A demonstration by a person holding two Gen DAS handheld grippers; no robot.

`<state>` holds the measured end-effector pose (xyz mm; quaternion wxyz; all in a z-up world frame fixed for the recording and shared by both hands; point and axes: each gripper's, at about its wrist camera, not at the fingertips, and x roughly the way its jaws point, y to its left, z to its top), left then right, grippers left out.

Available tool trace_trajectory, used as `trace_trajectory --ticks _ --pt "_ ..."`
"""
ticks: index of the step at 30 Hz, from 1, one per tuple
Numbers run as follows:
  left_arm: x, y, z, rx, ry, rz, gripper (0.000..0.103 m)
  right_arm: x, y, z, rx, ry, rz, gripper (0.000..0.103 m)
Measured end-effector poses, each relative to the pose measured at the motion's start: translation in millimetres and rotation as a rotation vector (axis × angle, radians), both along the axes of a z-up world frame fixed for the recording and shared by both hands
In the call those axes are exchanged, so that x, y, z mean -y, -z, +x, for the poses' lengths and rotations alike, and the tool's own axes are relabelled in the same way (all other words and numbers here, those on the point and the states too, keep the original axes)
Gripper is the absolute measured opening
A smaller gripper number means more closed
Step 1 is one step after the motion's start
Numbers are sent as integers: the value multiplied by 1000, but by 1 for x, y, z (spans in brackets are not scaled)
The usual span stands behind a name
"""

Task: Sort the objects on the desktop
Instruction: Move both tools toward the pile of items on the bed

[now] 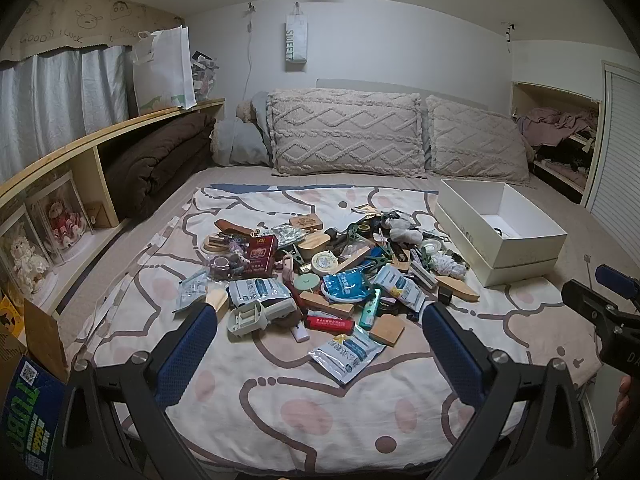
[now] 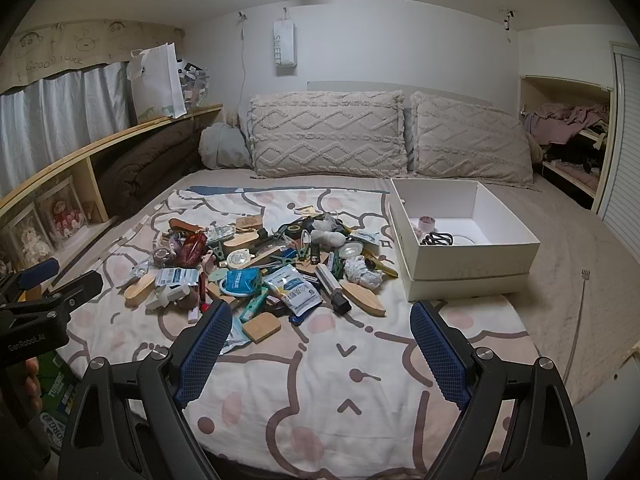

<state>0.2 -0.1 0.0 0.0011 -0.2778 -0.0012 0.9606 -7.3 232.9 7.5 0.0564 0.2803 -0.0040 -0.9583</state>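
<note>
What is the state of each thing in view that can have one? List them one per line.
left gripper: open, holding nothing.
right gripper: open, holding nothing.
white box: lid off, a few items inside.
pile of small objects: heaped, unsorted, on the sheet.
white tote bag: upright on the shelf.

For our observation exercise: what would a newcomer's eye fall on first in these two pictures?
First, the jumbled pile of small objects heaped mid-bed on the cartoon-print sheet. Next, the white box to the pile's right, holding only a few items. Both pairs of blue-padded jaws stand open and empty in the foreground.
</note>
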Motion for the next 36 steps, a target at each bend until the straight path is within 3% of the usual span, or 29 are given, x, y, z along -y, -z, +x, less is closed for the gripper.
trace_trajectory --ticks 36 --pt "0 0 0 5 0 1 103 4 9 3 11 -5 -3 91"
